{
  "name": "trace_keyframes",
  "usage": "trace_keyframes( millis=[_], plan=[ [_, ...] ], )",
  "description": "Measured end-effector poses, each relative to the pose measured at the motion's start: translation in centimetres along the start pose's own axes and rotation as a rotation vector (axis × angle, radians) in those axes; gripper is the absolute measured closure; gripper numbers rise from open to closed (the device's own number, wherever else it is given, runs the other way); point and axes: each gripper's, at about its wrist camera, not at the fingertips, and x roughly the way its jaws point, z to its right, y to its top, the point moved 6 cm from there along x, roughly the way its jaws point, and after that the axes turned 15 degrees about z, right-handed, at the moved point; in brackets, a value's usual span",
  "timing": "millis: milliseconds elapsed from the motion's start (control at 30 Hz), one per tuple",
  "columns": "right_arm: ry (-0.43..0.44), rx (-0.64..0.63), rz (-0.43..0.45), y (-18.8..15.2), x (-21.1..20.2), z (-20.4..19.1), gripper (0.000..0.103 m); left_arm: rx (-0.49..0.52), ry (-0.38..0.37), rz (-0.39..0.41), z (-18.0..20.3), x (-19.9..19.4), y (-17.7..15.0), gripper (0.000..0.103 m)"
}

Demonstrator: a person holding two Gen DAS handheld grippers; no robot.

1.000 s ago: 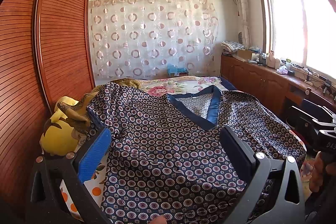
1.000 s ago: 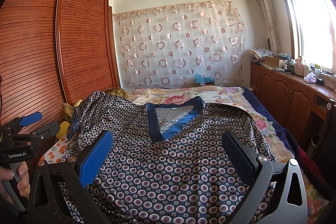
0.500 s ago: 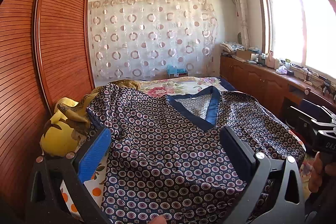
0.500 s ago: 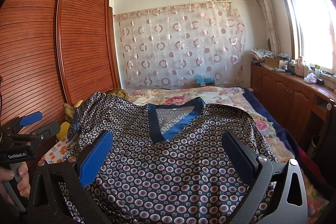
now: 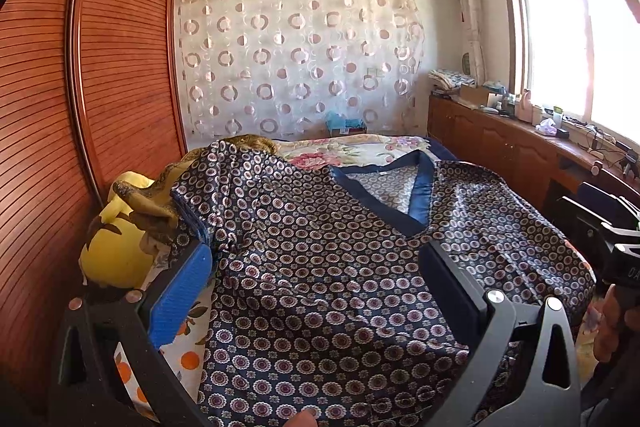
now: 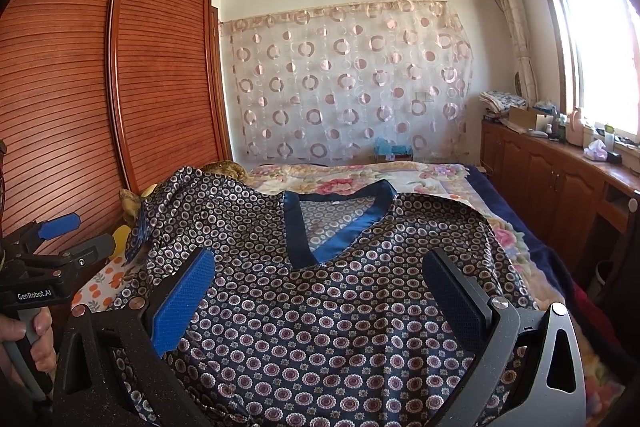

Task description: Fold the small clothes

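A navy patterned top (image 5: 328, 291) (image 6: 328, 307) with a plain blue V-neck band (image 5: 420, 195) (image 6: 340, 239) lies spread front-up on the bed. Its left sleeve drapes over a yellow cushion. My left gripper (image 5: 316, 267) hovers open over the top's lower left part, with nothing between its fingers. My right gripper (image 6: 320, 275) is open too, above the shirt's lower middle, below the neckline. The right wrist view also shows the left gripper (image 6: 60, 235) held in a hand at the far left edge.
A yellow cushion (image 5: 112, 247) and a brown cloth (image 5: 148, 203) lie at the bed's left side against the wooden wardrobe (image 5: 80, 107). Floral bedding (image 6: 360, 175) extends behind the top. A wooden counter (image 6: 560, 167) with clutter runs under the window on the right.
Almost nothing differs; both grippers stay open in about the same place, and the top lies as before.
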Motion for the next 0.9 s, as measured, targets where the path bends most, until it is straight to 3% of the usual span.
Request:
trace_keyframes(
  millis=[300, 500, 833, 900],
  plan=[
    [0.072, -0.035, -0.027, -1.6, 5.2, -1.8, 0.000, -0.006, 0.076, -0.056, -4.7, 2.6, -2.9, 0.000],
    [0.145, -0.043, -0.091, -2.9, 9.3, -3.2, 0.000, -0.005, 0.127, -0.098, -8.2, 4.2, -4.5, 0.000],
    [0.270, -0.033, -0.245, -3.7, 15.1, -5.3, 0.000, -0.039, 0.105, -0.179, -12.8, 7.9, -6.3, 0.000],
    [0.298, -0.037, -0.271, -3.8, 16.0, -5.7, 0.000, -0.040, 0.091, -0.193, -13.2, 8.7, -6.4, 0.004]
  ],
)
